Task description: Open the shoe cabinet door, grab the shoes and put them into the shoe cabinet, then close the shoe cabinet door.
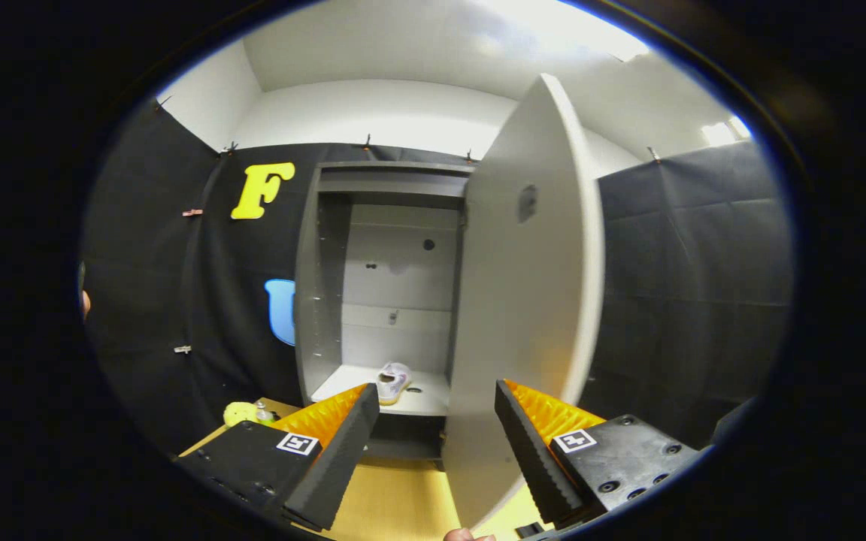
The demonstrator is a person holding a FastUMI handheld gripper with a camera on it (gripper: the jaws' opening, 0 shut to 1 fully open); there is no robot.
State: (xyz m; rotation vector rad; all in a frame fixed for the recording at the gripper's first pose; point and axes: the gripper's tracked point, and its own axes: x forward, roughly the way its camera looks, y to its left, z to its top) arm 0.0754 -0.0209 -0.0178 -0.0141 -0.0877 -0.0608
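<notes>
Facing an open shoe cabinet (384,285) standing on a wooden tabletop (403,503) against the booth's black cloth wall. Hanging wide open on the right, the cabinet door (527,300), its lower edge reaching down between the two fingers and closer to the right one. Lying on the cabinet's bottom shelf (350,387), toward the middle, a small pale shoe (393,381), toe pointing down toward the front lip, with a dark spot just beside it on the shelf. Hovering in front of the cabinet, the hand-held gripper (437,424), fingers spread wide and gripping nothing, the left fingertip lining up just below the shoe and the right fingertip overlapping the foot of the door. Resting on the tabletop to the left of the cabinet, beyond the left finger, a small yellow-green object (241,412), too blurred to identify. Showing at the lower rim, part of a person's hand (467,535).
</notes>
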